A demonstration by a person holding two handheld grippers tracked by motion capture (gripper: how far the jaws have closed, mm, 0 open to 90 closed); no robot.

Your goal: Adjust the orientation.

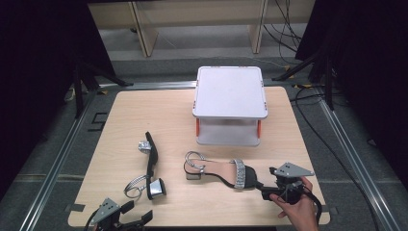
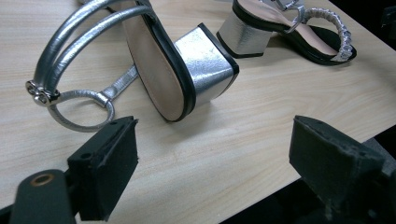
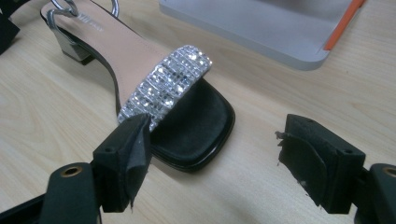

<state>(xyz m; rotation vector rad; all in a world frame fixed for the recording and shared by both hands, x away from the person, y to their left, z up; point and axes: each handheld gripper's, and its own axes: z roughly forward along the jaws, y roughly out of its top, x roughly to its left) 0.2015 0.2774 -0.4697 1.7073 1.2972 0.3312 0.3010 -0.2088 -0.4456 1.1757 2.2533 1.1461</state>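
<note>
Two silver-and-black block-heel sandals lie on the wooden table (image 1: 120, 110). One sandal (image 1: 151, 162) lies on its side at the left, its silver heel (image 2: 201, 65) and sole facing my left gripper (image 2: 210, 158), which stands open just short of it at the table's front edge (image 1: 138, 212). The other sandal (image 1: 219, 172) stands upright, with a glittering toe strap (image 3: 163, 84). My right gripper (image 3: 215, 163) is open at this sandal's black toe (image 3: 196, 126). Its left jaw is beside the strap's end, and nothing lies between the jaws. A hand (image 1: 298, 211) holds this gripper (image 1: 267, 184).
A white two-level stand (image 1: 230, 91) with orange posts sits at the back centre of the table, just behind the upright sandal (image 2: 299, 28); its lower shelf (image 3: 280, 32) lies close ahead of my right gripper. Dark curtains and cables surround the table.
</note>
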